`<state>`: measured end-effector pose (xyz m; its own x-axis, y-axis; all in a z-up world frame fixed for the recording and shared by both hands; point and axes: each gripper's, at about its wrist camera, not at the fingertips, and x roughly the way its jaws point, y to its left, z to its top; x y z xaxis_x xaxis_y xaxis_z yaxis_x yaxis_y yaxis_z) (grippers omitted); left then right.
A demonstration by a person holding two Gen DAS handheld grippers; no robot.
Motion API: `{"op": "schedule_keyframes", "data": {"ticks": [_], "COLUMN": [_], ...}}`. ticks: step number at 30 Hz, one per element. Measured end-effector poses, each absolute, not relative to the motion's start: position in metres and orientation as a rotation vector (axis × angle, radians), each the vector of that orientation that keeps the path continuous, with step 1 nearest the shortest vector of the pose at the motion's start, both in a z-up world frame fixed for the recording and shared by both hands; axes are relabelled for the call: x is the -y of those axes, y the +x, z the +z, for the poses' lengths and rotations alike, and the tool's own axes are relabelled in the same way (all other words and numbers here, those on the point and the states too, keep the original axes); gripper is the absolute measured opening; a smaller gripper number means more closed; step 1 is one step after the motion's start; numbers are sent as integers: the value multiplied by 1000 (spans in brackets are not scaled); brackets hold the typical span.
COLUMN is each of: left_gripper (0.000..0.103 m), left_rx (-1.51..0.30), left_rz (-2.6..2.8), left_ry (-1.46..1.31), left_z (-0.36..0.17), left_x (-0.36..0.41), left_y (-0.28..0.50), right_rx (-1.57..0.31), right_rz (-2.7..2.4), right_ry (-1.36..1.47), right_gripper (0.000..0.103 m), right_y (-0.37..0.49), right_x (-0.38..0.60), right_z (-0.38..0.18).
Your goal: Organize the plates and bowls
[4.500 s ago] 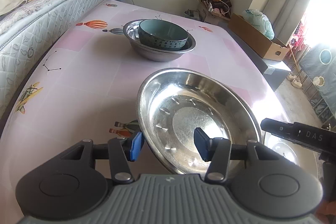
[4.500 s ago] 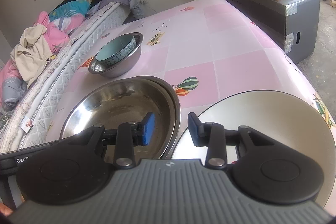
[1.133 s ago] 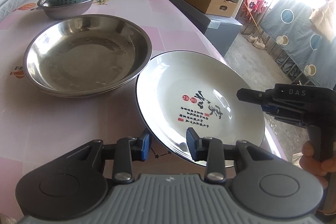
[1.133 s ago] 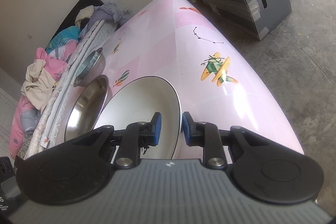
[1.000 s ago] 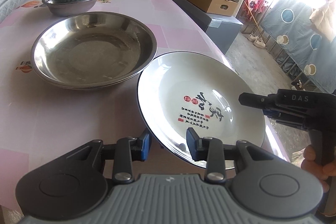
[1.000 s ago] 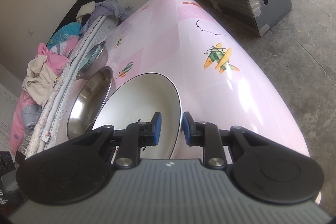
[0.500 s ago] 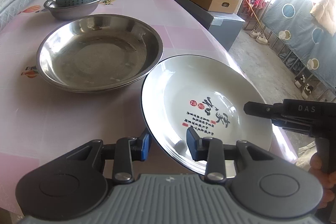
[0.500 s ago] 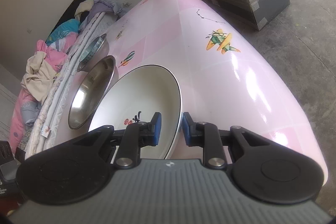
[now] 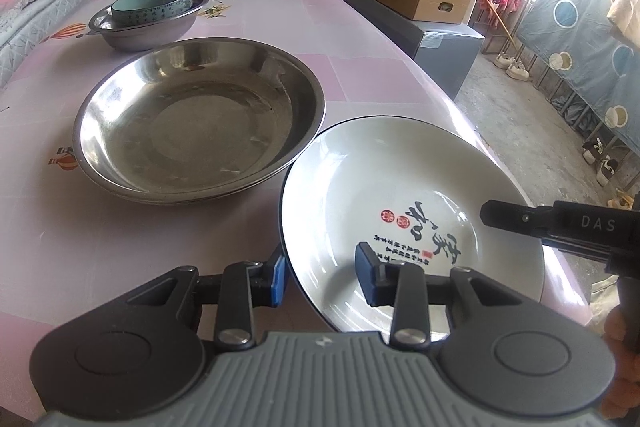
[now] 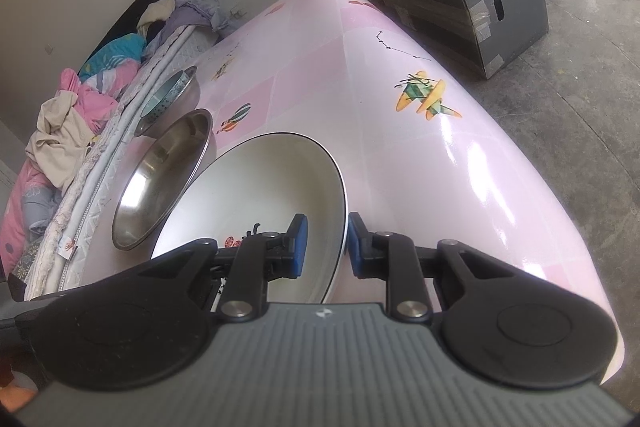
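White plate (image 9: 400, 179) rim sits between right claw (image 10: 324, 245) pads.

Near rim of the white plate (image 9: 400, 171) hidden behind the left gripper (image 9: 320, 277) body; contact between the pads and the rim impossible to judge. Small printed characters on the plate too fine to read. In the right wrist view, plate's near edge covered by the right gripper (image 10: 323, 245). Teal bowl (image 9: 152, 3) mostly sunk inside the small steel bowl (image 9: 144, 31). Underside of the large steel basin (image 9: 200, 119) hidden. Bed (image 10: 76, 131) cut off at left.
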<state>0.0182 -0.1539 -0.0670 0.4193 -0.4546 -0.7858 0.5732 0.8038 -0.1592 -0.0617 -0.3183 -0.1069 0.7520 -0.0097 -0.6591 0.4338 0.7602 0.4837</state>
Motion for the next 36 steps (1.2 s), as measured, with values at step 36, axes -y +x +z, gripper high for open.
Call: {"op": "schedule_keyframes", "data": {"ticks": [36], "left_gripper": [44], "left_rx": [-922], "left_rz": [-658], "left_ry": [140], "left_z": [-70], "left_x": [151], "left_y": [16], "right_rx": [-696], "right_rz": [-275], "right_ry": [656], "right_gripper": [21], "right_y": [-61], "right_x": [315], "right_z": [-106]}}
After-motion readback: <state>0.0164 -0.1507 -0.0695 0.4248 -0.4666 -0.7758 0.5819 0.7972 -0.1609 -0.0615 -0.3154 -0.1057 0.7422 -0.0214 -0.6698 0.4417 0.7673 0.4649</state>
